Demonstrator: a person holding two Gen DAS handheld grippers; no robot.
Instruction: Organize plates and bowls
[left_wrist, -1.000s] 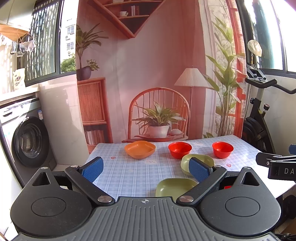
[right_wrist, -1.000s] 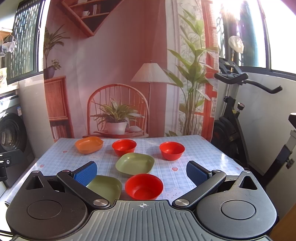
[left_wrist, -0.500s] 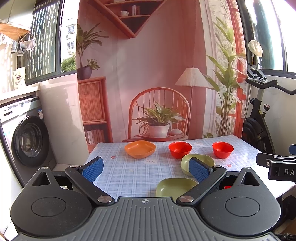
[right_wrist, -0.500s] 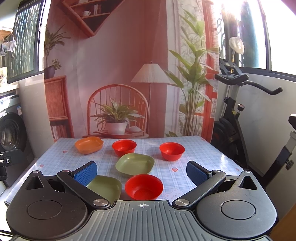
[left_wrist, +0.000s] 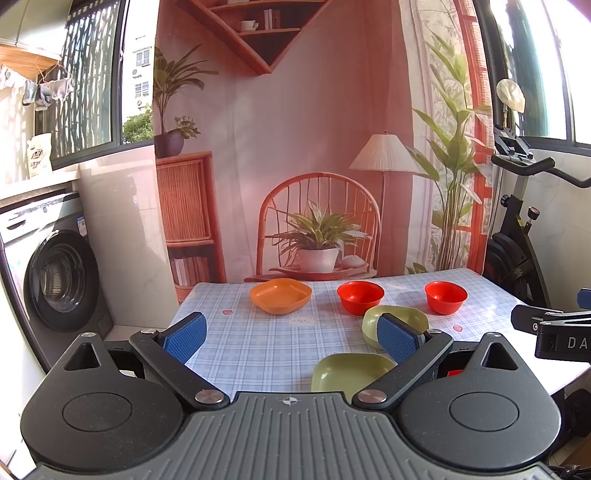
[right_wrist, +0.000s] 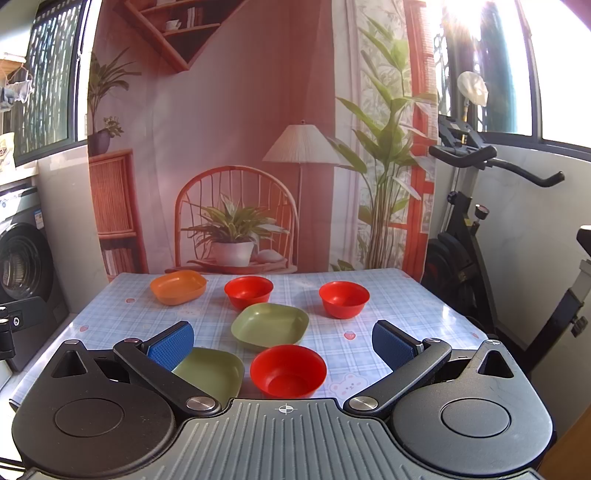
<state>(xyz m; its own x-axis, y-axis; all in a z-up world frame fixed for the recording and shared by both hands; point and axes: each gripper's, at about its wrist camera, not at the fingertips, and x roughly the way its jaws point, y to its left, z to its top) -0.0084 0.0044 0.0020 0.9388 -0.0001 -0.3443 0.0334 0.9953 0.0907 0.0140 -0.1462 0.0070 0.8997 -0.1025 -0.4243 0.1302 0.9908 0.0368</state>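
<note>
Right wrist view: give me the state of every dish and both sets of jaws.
Left gripper: jaws open, empty.
Right gripper: jaws open, empty.
Near red bowl: upright, unstacked.
Two far red bowls: upright, apart.
Green plates: separate, unstacked.
Orange plate: alone, far left.

White letters "DA" on the black right gripper (left_wrist: 561, 341) body.

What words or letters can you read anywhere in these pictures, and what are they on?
"DA": white letters on the right gripper, cut off at the picture's edge.
Bag on the windowsill: print too blurred to read.
Washing machine sticker: too small to read.
</note>
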